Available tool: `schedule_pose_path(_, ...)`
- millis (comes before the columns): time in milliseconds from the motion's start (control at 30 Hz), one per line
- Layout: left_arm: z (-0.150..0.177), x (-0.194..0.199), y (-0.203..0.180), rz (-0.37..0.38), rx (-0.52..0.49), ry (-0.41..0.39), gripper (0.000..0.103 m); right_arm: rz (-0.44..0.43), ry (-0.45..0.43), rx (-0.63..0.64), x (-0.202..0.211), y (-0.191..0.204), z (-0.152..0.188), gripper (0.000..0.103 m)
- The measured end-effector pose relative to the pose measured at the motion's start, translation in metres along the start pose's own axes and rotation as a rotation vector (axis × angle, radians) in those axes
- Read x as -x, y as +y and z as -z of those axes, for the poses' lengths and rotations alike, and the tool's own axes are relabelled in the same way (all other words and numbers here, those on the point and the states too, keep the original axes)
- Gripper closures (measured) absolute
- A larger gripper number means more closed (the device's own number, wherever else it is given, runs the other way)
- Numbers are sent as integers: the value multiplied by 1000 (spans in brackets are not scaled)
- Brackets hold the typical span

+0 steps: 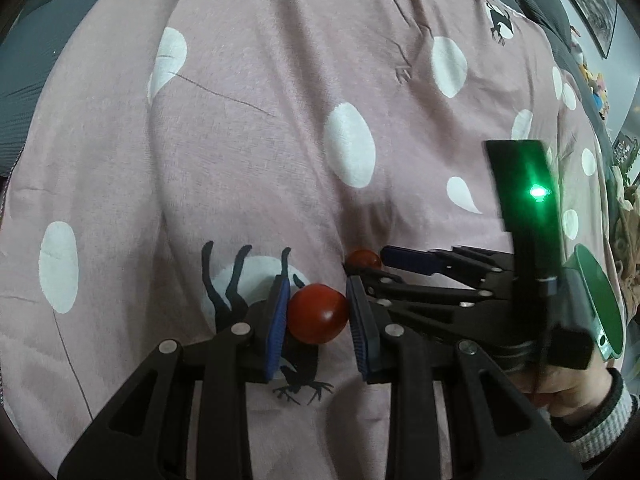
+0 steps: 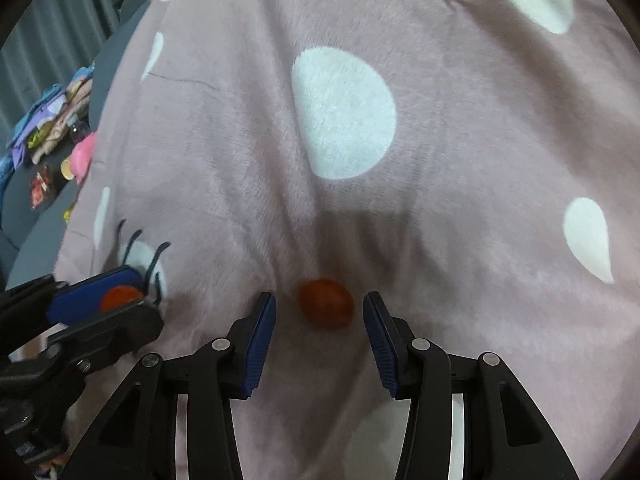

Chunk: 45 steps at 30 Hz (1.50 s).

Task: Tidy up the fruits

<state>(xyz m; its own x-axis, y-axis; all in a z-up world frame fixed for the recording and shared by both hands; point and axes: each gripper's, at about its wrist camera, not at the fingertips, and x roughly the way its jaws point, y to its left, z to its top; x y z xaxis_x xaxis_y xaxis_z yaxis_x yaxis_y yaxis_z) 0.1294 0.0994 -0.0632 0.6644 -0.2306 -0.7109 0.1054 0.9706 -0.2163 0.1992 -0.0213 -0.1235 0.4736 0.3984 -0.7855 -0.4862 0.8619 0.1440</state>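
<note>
A red cherry tomato (image 1: 318, 314) sits between the blue pads of my left gripper (image 1: 318, 312); the left pad touches it and the right pad stands at its edge, so the jaws are nearly closed around it. It also shows in the right wrist view (image 2: 118, 297) between the left gripper's fingers (image 2: 92, 300). A second tomato (image 2: 326, 303) lies on the pink dotted blanket (image 2: 460, 140) between the pads of my open right gripper (image 2: 319, 316), touching neither. In the left wrist view this tomato (image 1: 362, 259) lies at the right gripper's fingertips (image 1: 412, 261).
The blanket (image 1: 260, 140) is soft and creased, with white dots and black bird prints. A dark grey sofa edge with toys and packets (image 2: 52, 148) lies at the left of the right wrist view. Framed pictures (image 1: 592, 4) hang at the far right.
</note>
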Motion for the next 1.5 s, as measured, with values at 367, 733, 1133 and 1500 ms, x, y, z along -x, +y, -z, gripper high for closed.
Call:
schedule_pose_path(367,5,6,-2,-3,-4,15,74,46,-12,-37,5,-4,10,73)
schedule_pose_path(733,24,24,-39,23,-60,29,74,16,-93,-74,100,-12,47,73)
schedule_pose_path(1133,51,44,-77,35,-120,49,74,60,-166,-111,163,-11,87,73)
schedule_pose_path(1500,69,58,-107,46,-191,64,74,112,-209,-153,202,-23,129,73)
